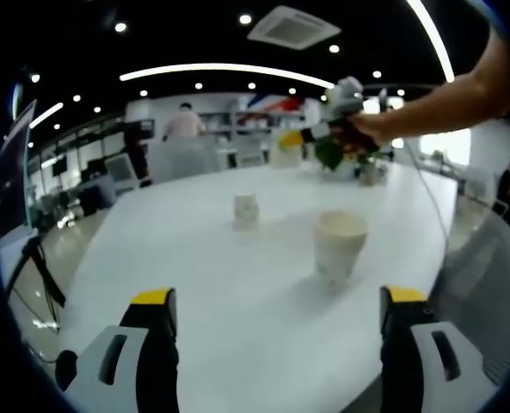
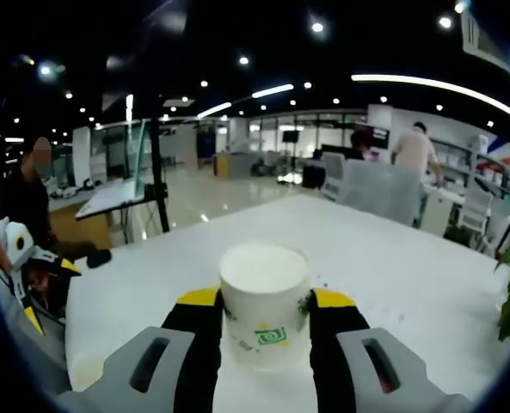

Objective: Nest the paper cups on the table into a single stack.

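Note:
Two white paper cups stand apart on the white table (image 1: 194, 284) in the left gripper view: a near one (image 1: 340, 245), upright and open-topped, and a farther one (image 1: 245, 211) towards the middle. My left gripper (image 1: 276, 301) is open, short of the near cup, with nothing between its yellow-tipped jaws. My right gripper (image 2: 265, 303) is shut on a third paper cup (image 2: 263, 314) with a green logo, held above the table. From the left gripper view, that right gripper (image 1: 328, 131) hangs over the table's far side in a person's hand. The left gripper (image 2: 21, 258) appears at the left edge of the right gripper view.
A potted green plant (image 1: 334, 155) stands at the table's far end. Chairs and desks lie beyond the table, where a person (image 1: 184, 120) stands. A tripod (image 1: 39, 267) is on the floor to the left. Another person (image 2: 27, 198) sits beside the table.

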Demonstrator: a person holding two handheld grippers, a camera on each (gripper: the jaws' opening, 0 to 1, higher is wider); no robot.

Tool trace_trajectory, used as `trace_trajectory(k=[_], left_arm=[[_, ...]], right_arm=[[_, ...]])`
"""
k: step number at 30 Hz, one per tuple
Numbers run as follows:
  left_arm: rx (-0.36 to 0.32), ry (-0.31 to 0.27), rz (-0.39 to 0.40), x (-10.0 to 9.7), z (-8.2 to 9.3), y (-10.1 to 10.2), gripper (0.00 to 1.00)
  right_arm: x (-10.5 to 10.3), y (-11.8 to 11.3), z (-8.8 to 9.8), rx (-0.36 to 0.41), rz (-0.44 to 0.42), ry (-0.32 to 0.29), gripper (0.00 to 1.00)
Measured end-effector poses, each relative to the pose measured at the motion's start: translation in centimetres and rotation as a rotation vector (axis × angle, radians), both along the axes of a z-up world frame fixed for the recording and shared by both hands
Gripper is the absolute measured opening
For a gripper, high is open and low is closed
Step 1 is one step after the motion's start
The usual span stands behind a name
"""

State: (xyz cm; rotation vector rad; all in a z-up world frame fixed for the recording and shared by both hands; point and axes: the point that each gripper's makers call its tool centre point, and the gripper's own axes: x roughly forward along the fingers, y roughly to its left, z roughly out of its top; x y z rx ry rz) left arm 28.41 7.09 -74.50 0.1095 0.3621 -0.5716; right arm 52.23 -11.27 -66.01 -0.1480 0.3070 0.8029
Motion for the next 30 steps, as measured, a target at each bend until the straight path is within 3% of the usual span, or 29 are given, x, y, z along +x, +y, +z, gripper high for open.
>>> trace_trajectory(k=[4, 8, 25, 30], left_arm=[[0.020, 0.005, 0.006, 0.0, -0.3, 0.2, 0.95], [0.100, -0.008, -0.020, -0.2, -0.8, -0.1, 0.94], [0.082, -0.002, -0.044, -0.2, -0.8, -0.3, 0.94], [0.063, -0.006, -0.009, 0.2, -0.4, 0.3, 0.94]], right_arm=[[-0.7, 0.1, 0.3, 0.017, -0.005, 0.004, 0.37], [-1.5, 0.7, 0.6, 0.024, -0.002, 0.001, 0.37], [-4.4, 1.8, 3.8, 0.065, 0.000, -0.020, 0.37], [-5.5, 2.4, 3.8, 0.050, 0.032, -0.014, 0.37]])
